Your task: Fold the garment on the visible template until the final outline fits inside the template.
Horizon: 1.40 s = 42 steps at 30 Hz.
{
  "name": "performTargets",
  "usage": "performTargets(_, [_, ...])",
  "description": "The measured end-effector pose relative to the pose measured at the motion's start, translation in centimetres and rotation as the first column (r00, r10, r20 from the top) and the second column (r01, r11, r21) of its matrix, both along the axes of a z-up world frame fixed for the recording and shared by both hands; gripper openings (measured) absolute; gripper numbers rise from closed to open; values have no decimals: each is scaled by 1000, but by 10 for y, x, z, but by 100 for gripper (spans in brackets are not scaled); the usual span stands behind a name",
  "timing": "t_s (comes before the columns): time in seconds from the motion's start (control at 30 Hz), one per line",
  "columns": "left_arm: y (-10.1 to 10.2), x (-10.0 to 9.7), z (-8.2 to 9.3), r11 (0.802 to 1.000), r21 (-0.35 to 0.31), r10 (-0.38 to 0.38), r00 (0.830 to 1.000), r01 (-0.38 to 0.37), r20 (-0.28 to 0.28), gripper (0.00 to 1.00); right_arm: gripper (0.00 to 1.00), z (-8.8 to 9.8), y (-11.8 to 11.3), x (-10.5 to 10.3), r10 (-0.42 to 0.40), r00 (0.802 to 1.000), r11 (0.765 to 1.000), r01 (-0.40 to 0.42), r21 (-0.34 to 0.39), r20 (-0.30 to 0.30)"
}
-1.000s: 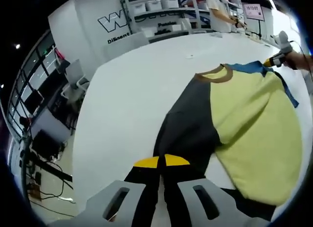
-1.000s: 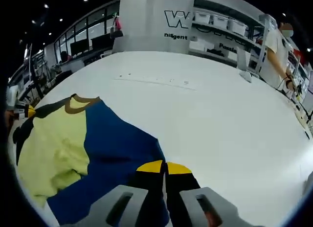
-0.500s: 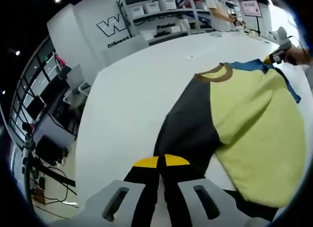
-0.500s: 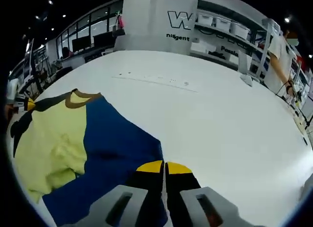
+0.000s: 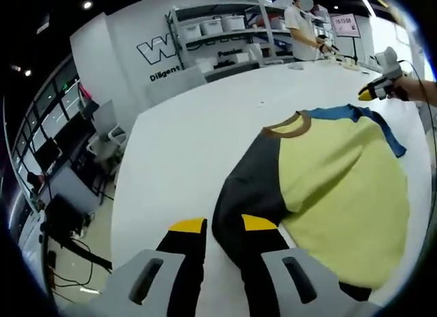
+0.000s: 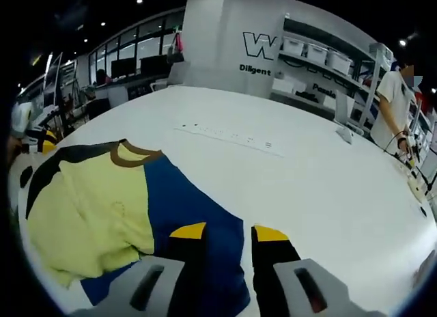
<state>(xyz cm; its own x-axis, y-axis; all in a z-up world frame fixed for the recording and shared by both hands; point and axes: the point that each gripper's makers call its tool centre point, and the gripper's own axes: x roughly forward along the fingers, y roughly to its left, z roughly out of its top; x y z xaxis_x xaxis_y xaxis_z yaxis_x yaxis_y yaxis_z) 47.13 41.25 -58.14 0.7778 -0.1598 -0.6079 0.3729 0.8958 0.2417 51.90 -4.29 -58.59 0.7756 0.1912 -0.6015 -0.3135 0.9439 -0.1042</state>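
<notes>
White table (image 5: 184, 132) carried the shirt (image 5: 328, 187); its hem was cut off at the rim. Left gripper (image 5: 223, 225) stood released over the dark sleeve (image 5: 249, 187), right gripper (image 6: 229, 231) released over the blue sleeve (image 6: 188, 208)

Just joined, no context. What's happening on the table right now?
A person with a gripper in each hand is laying out a garment on a white table. Its body is yellow, with a dark grey sleeve, a blue sleeve and a brown collar. The left gripper is open at the grey sleeve's end and the right gripper is open over the blue sleeve. Neither grips cloth, and no fold is made yet.
</notes>
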Motion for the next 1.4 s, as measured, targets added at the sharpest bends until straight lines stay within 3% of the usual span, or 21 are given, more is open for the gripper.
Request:
performTargets(0.43, [-27, -39, -1, 994, -58, -94, 995, 94, -14, 14, 21, 22, 41, -24, 101, 995, 995, -101, 9, 27])
performTargets(0.67, [-37, -57, -6, 990, -83, -121, 992, 118, -32, 14, 21, 23, 49, -34, 130, 991, 991, -129, -18, 31])
performTargets(1.4, [-59, -106, -29, 977, -177, -148, 978, 121, -148, 15, 21, 11, 78, -77, 171, 985, 985, -170, 24, -6])
